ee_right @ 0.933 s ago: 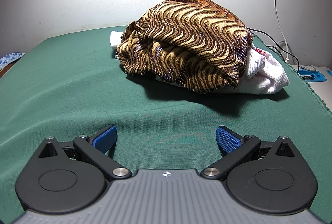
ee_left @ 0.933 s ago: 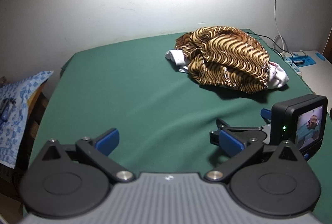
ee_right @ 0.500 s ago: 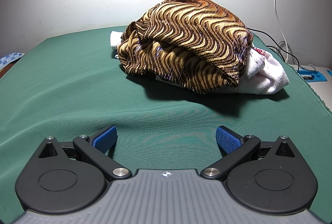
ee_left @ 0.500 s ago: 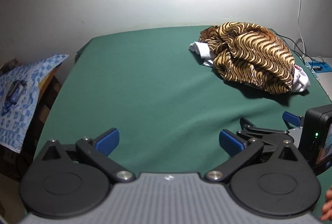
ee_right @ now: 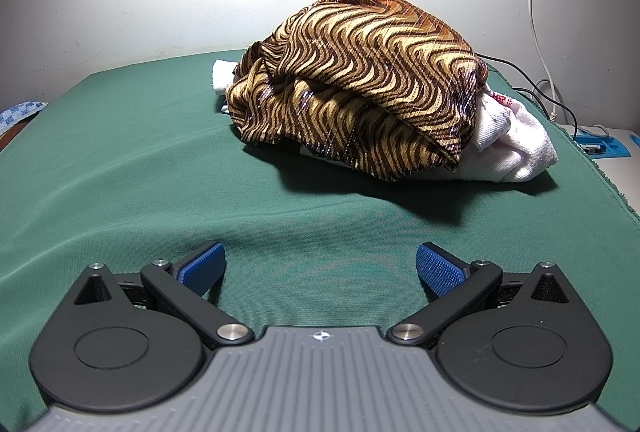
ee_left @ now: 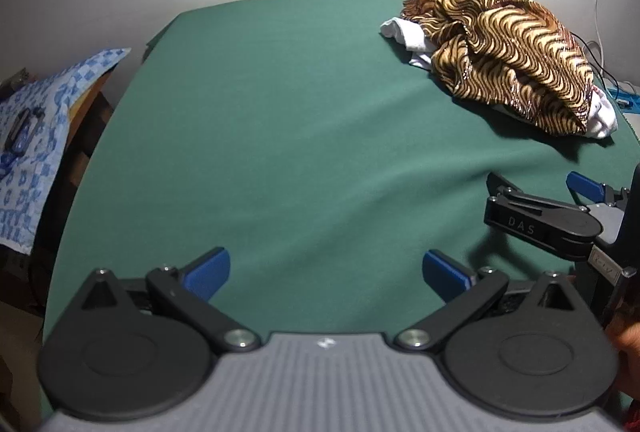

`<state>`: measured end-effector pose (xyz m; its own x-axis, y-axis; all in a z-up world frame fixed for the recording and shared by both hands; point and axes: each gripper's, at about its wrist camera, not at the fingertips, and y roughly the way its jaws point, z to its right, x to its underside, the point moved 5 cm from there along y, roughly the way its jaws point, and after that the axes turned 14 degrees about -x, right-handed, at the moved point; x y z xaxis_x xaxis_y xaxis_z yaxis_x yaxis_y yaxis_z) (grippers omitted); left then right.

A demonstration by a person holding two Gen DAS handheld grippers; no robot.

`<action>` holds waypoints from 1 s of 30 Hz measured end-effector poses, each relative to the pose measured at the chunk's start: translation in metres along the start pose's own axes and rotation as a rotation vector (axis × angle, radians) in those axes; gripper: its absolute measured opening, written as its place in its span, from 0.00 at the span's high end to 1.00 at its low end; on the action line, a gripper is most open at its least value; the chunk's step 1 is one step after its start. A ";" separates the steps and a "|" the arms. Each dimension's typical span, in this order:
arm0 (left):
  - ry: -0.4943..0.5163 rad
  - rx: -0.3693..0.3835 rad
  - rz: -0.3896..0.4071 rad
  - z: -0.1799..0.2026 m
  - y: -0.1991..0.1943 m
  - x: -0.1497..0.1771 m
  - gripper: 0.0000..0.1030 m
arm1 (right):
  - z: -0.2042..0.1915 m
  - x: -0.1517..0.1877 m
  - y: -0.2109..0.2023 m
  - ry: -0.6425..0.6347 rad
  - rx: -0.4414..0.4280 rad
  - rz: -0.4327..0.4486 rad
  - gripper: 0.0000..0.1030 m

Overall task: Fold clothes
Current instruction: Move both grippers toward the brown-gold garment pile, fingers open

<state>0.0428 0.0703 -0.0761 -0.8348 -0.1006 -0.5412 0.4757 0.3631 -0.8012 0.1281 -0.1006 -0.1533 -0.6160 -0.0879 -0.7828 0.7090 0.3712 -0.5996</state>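
Plainly, the folding has not begun: the brown-and-gold wavy-striped garment (ee_right: 360, 80) lies in a crumpled heap toward the far right of the green-covered bench (ee_right: 120, 160), draped over a bunched white garment (ee_right: 516, 148) that pokes out at both ends. Both need pulling apart, spreading flat and folding, so by my reckoning all the work remains. The left tongs (ee_left: 326, 274) are spread wide with nothing between the blue pads, hovering over bare green cloth well apart from the heap. The right tongs (ee_right: 320, 268) are likewise released and empty, facing the heap from nearer. No basket or bin shows in either view; off the bench's left edge lies a blue-checked cloth (ee_left: 36, 128) with a small dark object on it, too unclear to name.
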 end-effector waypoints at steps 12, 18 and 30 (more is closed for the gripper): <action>0.034 -0.042 0.045 0.003 -0.006 -0.018 0.00 | -0.009 -0.018 -0.008 0.084 0.068 -0.266 0.00; 0.125 -0.069 0.160 -0.005 -0.027 -0.047 0.00 | -0.025 -0.042 -0.034 0.048 0.140 -0.252 0.06; 0.032 -0.008 0.156 -0.022 -0.044 -0.043 0.00 | -0.059 -0.083 -0.095 0.036 0.097 -0.166 0.01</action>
<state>0.0516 0.0792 -0.0120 -0.7594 -0.0126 -0.6505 0.5983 0.3795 -0.7057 0.0919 -0.0736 -0.0214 -0.7380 -0.1064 -0.6664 0.6253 0.2635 -0.7346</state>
